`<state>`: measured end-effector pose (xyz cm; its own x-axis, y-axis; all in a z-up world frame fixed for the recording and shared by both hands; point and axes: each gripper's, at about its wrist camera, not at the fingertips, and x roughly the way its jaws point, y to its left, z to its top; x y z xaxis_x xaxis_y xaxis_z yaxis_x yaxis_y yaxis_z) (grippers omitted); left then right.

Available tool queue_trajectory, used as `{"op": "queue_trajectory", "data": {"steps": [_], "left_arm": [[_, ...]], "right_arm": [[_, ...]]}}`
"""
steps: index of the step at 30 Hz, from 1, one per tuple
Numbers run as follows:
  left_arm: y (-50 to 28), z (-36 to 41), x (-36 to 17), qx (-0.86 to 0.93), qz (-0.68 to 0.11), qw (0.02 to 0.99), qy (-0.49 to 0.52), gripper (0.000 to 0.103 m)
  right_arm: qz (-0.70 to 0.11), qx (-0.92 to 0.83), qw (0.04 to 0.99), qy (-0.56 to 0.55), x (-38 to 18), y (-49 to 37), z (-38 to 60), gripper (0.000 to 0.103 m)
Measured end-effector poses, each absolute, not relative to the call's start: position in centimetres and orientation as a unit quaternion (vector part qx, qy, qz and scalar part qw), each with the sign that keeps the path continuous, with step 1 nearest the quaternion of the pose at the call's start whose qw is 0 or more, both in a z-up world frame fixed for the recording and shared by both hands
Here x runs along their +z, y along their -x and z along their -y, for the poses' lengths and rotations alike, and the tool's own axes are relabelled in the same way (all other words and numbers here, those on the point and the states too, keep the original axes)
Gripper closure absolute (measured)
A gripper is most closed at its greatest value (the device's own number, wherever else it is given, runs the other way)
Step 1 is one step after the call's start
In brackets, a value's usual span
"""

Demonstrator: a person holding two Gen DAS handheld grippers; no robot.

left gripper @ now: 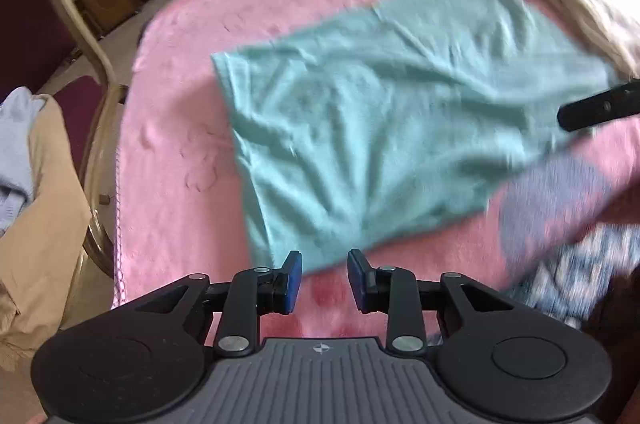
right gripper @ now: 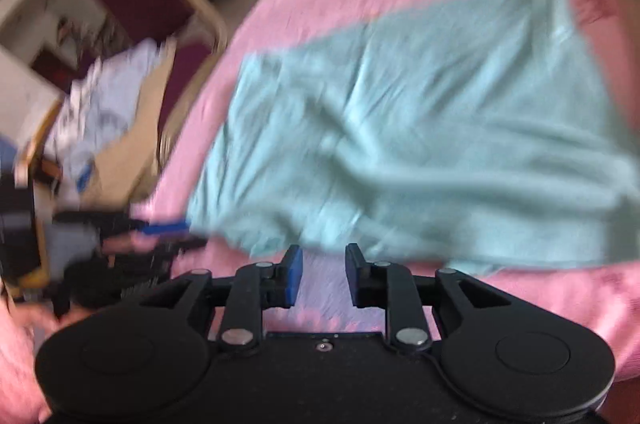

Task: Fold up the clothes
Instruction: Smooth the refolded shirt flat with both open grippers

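on pink blanket (left gripper: 180,128) — teal garment (left gripper: 360,128) lies, seemingly folded.

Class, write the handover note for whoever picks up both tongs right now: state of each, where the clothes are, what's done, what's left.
Left tongs: open, empty, above the pink blanket at the near edge of the teal garment.
Right tongs: open, empty, at the same near edge.
Teal garment: spread out on the blanket, wrinkled, no fold visible.
Other clothes: piled on the chair beside the blanket.
Left: all folding.
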<state>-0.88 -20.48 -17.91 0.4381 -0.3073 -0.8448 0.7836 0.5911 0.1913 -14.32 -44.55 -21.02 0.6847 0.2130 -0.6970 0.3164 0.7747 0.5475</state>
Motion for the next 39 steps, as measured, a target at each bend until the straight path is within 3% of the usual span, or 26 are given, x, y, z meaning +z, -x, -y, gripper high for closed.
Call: {"op": "queue_trajectory", "data": {"steps": [6, 11, 16, 20, 25, 28, 33, 37, 39], "left_arm": [[-0.3, 25.0, -17.0, -0.358, -0.38, 0.828, -0.205, 0.073], [1.4, 31.5, -18.3, -0.408, -0.354, 0.815, -0.209, 0.073], [3.1, 35.2, -21.4, -0.429, -0.39, 0.773, -0.259, 0.073], [5.5, 32.5, -20.7, -0.457, -0.394, 0.746, -0.281, 0.078], [6.4, 28.1, -19.1, -0.483, -0.429, 0.715, -0.27, 0.077], [5.0, 25.0, -17.4, -0.456, -0.415, 0.751, -0.235, 0.07], [-0.5, 22.0, -17.5, -0.335, -0.404, 0.836, -0.159, 0.071], [-3.0, 21.2, -19.9, -0.265, -0.438, 0.843, -0.166, 0.079], [-2.4, 21.5, -20.4, -0.265, -0.442, 0.834, -0.199, 0.077]], "right_arm": [[-0.327, -0.185, 0.858, -0.35, -21.6, 15.7, 49.3, 0.087], [-0.344, -0.209, 0.862, -0.309, -22.0, 16.3, 49.5, 0.087], [-0.404, -0.245, 0.856, -0.211, -22.6, 15.4, 47.9, 0.09], [-0.428, -0.269, 0.845, -0.174, -22.0, 17.2, 47.4, 0.089], [-0.396, -0.281, 0.846, -0.219, -21.6, 18.9, 48.7, 0.087], [-0.366, -0.264, 0.861, -0.233, -21.0, 18.7, 48.6, 0.086], [-0.356, -0.195, 0.886, -0.223, -21.2, 15.5, 46.8, 0.086], [-0.375, -0.147, 0.894, -0.195, -22.1, 13.1, 44.8, 0.086], [-0.39, -0.136, 0.894, -0.173, -22.6, 12.5, 43.9, 0.086]]}}
